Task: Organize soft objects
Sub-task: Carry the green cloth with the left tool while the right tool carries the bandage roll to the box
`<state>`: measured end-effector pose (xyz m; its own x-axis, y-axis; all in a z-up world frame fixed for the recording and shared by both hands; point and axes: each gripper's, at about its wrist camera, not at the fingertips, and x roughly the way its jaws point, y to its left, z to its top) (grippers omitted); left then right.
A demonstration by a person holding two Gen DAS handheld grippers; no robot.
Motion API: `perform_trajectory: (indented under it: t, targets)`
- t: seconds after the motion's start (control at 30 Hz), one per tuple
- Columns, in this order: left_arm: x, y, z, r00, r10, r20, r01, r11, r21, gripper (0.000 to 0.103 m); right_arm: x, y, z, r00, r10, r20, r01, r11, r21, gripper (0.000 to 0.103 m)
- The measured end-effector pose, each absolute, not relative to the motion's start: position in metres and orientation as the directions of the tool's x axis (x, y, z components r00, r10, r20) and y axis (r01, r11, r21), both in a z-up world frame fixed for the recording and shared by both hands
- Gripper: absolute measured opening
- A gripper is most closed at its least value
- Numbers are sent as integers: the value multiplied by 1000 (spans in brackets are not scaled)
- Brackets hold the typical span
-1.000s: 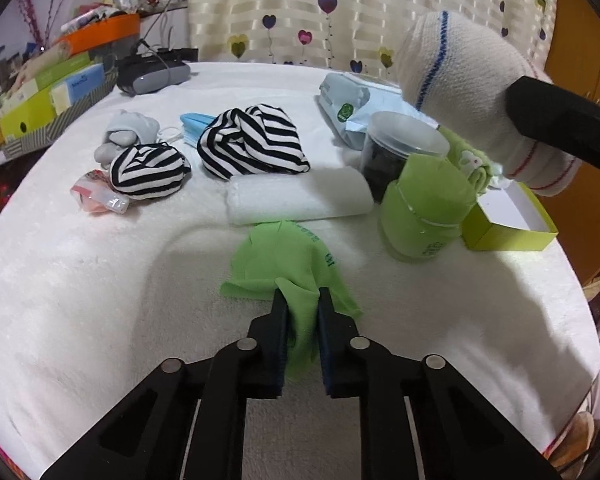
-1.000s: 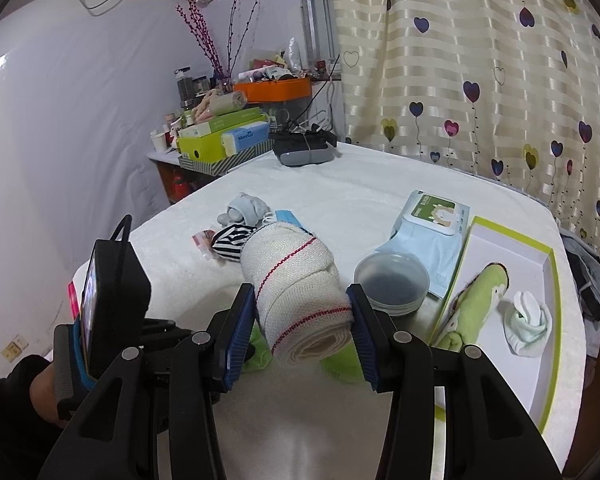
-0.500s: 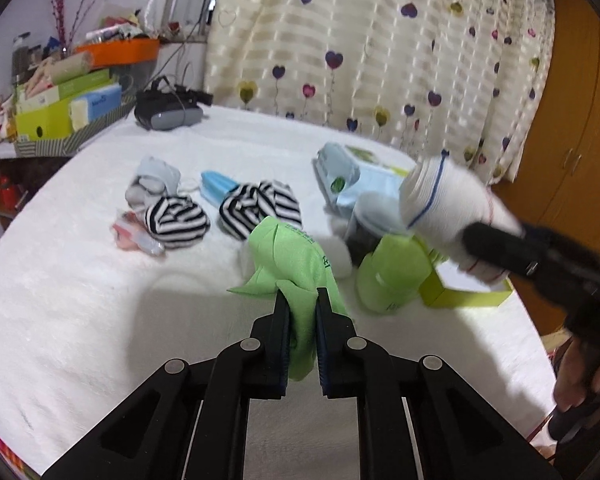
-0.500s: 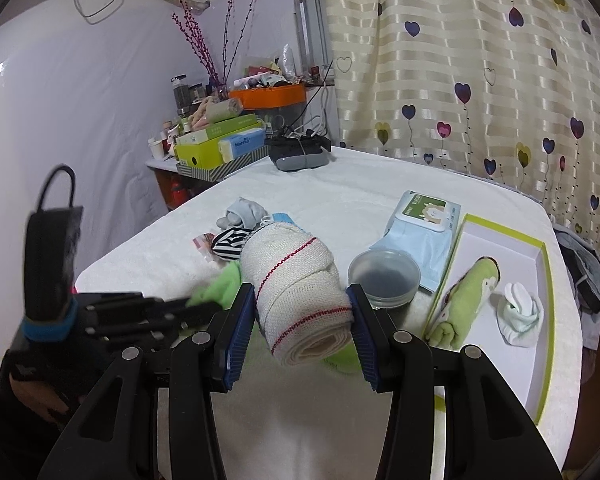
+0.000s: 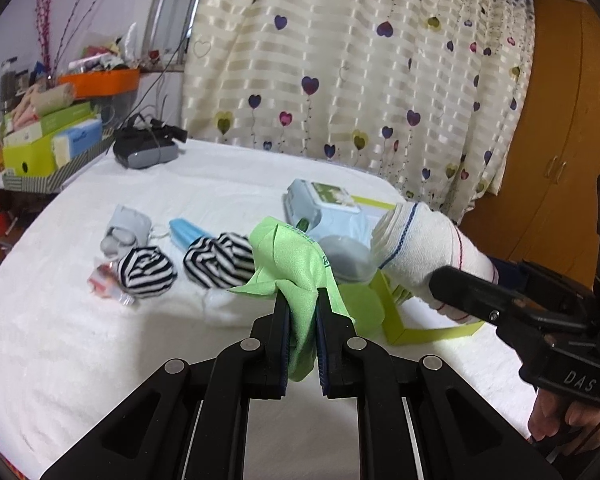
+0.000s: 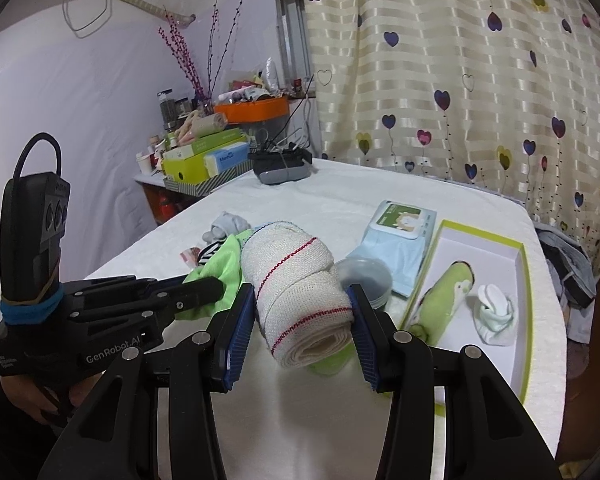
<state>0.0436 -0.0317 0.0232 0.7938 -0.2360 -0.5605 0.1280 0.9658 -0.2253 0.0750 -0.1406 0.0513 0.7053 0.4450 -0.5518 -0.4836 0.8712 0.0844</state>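
Both grippers are black, with silver screws and blue ribbed pads (image 6: 236, 334). The left gripper (image 6: 204, 292) bears white "GenRobot.AI" lettering, a blue band and a looped black cable; the right gripper (image 5: 444, 280) reads "DAS".

Both views are fairly bright with soft, even indoor light. The white surface (image 5: 80, 340) glares pale and washes out its texture. Soft shadows lie under the striped bundles (image 5: 148, 272) and beside the green box (image 6: 528, 320). Fisheye distortion bends the curtain (image 6: 460, 80) and darkens the corners. The nearest black fingers (image 5: 278, 344) look slightly soft.
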Motion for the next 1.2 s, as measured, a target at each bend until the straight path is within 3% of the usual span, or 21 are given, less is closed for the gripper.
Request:
perform_trajectory:
  t: [1.2]
  targets:
    - [68, -128, 45, 755, -370, -541, 321, 928, -187, 11, 78, -226, 59, 780, 336, -528, -328, 938, 112, 47]
